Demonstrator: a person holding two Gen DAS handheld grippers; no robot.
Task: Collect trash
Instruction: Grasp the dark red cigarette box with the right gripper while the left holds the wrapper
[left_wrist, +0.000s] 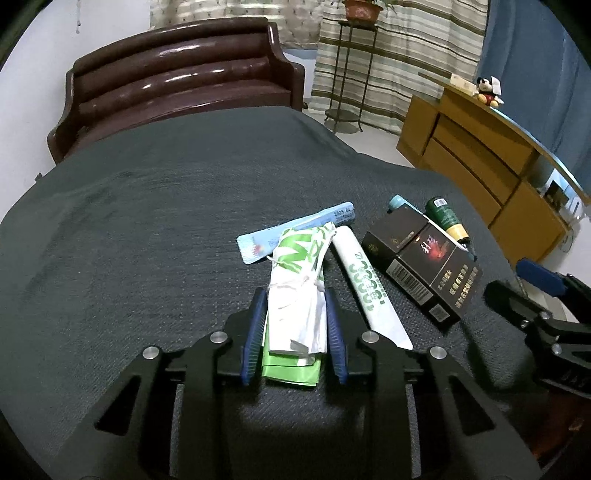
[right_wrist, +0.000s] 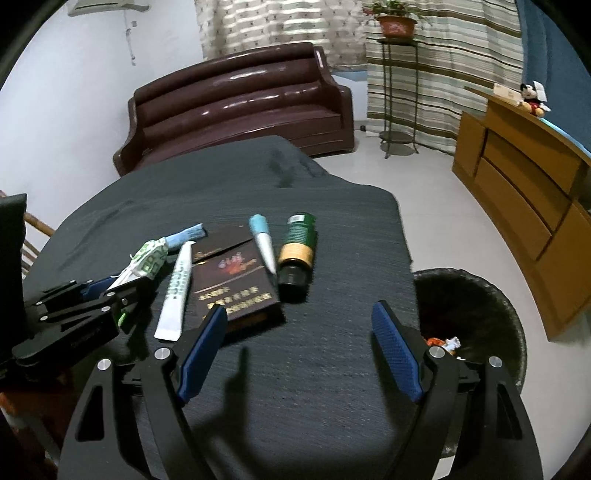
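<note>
I take the dark cigarette box (left_wrist: 421, 273) as my landmark on the grey-covered table (left_wrist: 147, 229); my left gripper (left_wrist: 295, 295) sits to its left in the left wrist view, its blue pads (left_wrist: 255, 332) pressed against both sides of the green-and-white wrapper bundle (left_wrist: 295, 280), so I read it as clamped on that bundle; the bundle's far end points away from me, lying over a light blue sachet (left_wrist: 295, 230) that sits further left of the box; between the bundle and the box lies a long white sachet with green print (left_wrist: 364, 280), just beside the box's left edge and apart from my left pads; behind the box I see a blue-capped tube (left_wrist: 397, 201) and a green bottle with a yellow band (left_wrist: 445, 218), both close against its far side; my right gripper (right_wrist: 299, 310) hangs on the near side of the box in the right wrist view, jaws spread wide with only bare table between them, its left pad (right_wrist: 203, 350) overlapping the box's near corner in that view, though I cannot tell if they touch; the black bin (right_wrist: 476, 314) stands on the floor off the table's right edge, well to the right of the box, with some scraps inside.
</note>
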